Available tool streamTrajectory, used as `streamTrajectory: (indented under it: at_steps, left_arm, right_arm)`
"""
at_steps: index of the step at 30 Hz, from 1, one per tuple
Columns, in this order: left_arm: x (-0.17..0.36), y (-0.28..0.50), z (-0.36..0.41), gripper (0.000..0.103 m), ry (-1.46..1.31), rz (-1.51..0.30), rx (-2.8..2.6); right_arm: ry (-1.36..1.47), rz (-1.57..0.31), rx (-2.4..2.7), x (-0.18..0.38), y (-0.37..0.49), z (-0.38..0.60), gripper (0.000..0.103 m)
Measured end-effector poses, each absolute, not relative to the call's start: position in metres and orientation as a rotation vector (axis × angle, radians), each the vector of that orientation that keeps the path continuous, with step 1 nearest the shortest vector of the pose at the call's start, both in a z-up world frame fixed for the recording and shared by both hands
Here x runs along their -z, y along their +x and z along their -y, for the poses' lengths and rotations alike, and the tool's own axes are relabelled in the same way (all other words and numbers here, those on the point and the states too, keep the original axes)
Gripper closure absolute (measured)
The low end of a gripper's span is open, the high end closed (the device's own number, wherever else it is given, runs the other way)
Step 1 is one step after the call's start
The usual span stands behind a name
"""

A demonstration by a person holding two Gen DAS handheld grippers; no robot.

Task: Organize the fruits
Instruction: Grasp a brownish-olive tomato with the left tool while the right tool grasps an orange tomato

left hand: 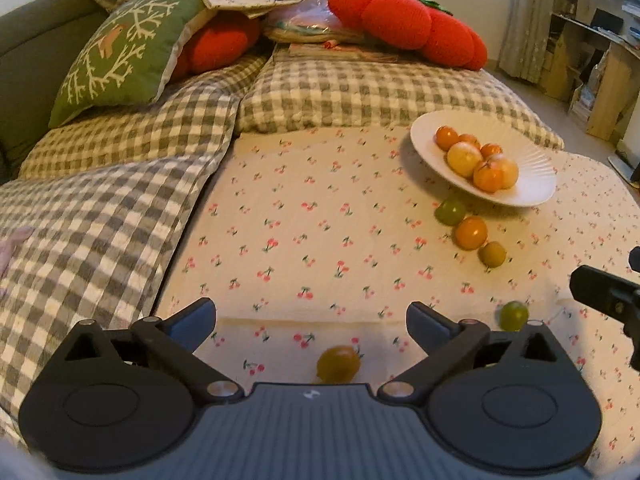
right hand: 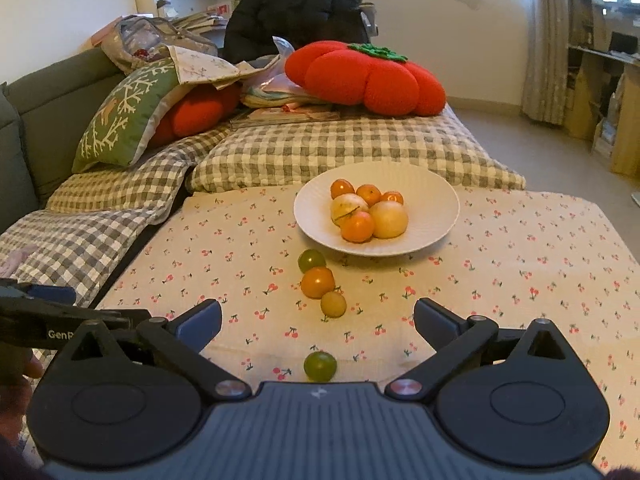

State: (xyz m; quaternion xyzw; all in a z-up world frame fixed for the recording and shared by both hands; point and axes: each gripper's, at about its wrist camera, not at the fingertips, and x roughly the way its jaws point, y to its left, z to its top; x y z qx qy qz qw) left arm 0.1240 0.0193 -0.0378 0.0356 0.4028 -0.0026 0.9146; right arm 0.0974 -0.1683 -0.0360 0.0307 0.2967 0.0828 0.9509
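A yellow-green fruit point(left hand: 338, 364) lies between the wide-open left gripper point(left hand: 312, 320) (only this view shows it). The right gripper point(right hand: 318, 320), equally wide, frames a round green fruit point(right hand: 319, 366) on cherry-print cloth point(right hand: 500, 264).

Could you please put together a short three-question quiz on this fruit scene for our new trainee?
1. True or false: the white plate already holds several fruits.
2. How many fruits lie in a row on the cloth just in front of the plate? A) one B) three C) six
3. Fill in: the left claw and the right claw both stand ____, holding nothing.

Key
1. True: oranges and paler fruits are piled on it.
2. B: a green fruit, an orange and a yellow-green fruit.
3. Open: each has only a loose fruit lying on the cloth near its base.
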Motion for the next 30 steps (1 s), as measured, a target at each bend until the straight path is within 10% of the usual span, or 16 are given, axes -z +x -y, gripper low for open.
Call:
streamTrajectory:
  at_steps: [14,26,30]
  left_arm:
    - [0.074,0.119,-0.027,0.01,0.074,-0.889,0.054]
    - [0.089,0.127,-0.029,0.044,0.026,-0.937,0.09]
    - [0.094,0.13,-0.031,0.072,0.003,-0.964,0.092]
  right_arm:
    - [0.035,-0.65,-0.154,0.056,0.098,0.161,0.001]
    - [-0.069,-0.676,-0.148,0.065,0.114,0.145,0.002]
    - [-0.101,-0.67,-0.161,0.065,0.125,0.139,0.003]
